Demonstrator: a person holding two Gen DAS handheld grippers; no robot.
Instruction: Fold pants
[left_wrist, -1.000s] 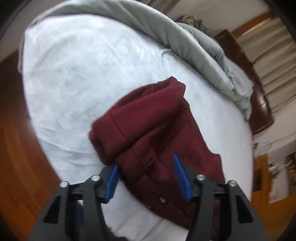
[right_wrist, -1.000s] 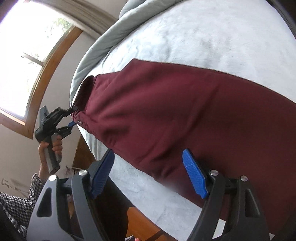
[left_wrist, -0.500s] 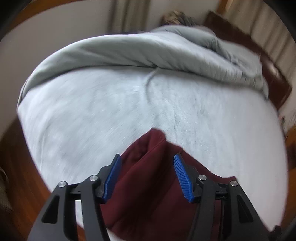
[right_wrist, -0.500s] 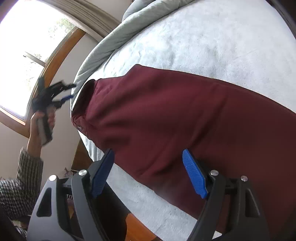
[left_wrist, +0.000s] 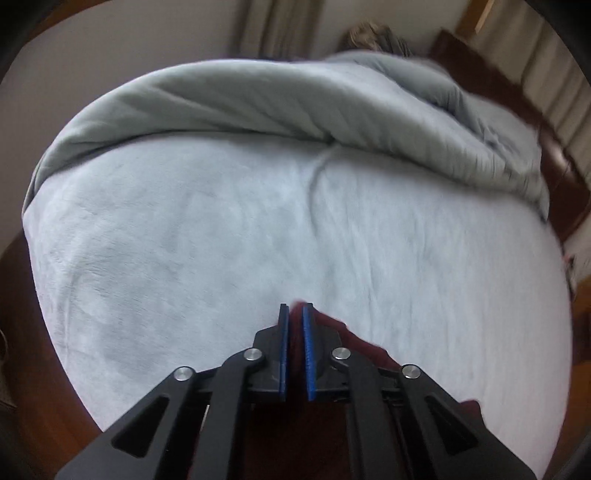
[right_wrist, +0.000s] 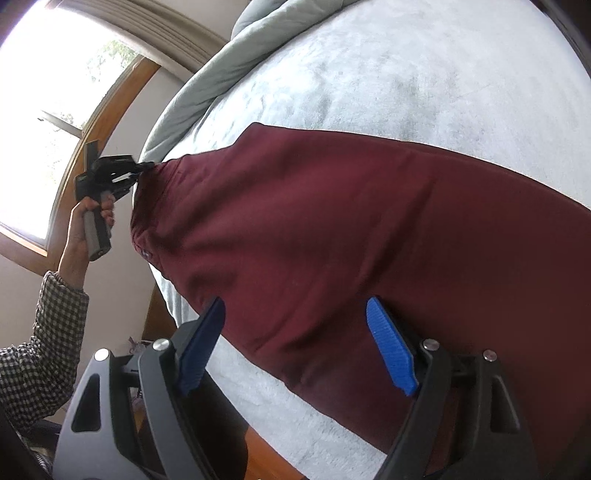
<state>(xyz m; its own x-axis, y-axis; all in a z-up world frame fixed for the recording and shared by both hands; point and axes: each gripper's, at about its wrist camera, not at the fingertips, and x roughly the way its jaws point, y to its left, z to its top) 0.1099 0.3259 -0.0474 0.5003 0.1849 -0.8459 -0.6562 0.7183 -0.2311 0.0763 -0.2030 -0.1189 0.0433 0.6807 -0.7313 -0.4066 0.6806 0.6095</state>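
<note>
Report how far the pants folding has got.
Done: maroon pants lie spread on the bed. In hand: left gripper is shut on their waist corner; right gripper hangs open over the near edge. Left: no fold visible yet.

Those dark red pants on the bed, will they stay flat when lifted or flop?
Likely floppy: the pants peak into a point where the left gripper pinches them. Probably light, since one corner grip raises them. They seem unlikely to slip on the fuzzy bed cover.
</note>
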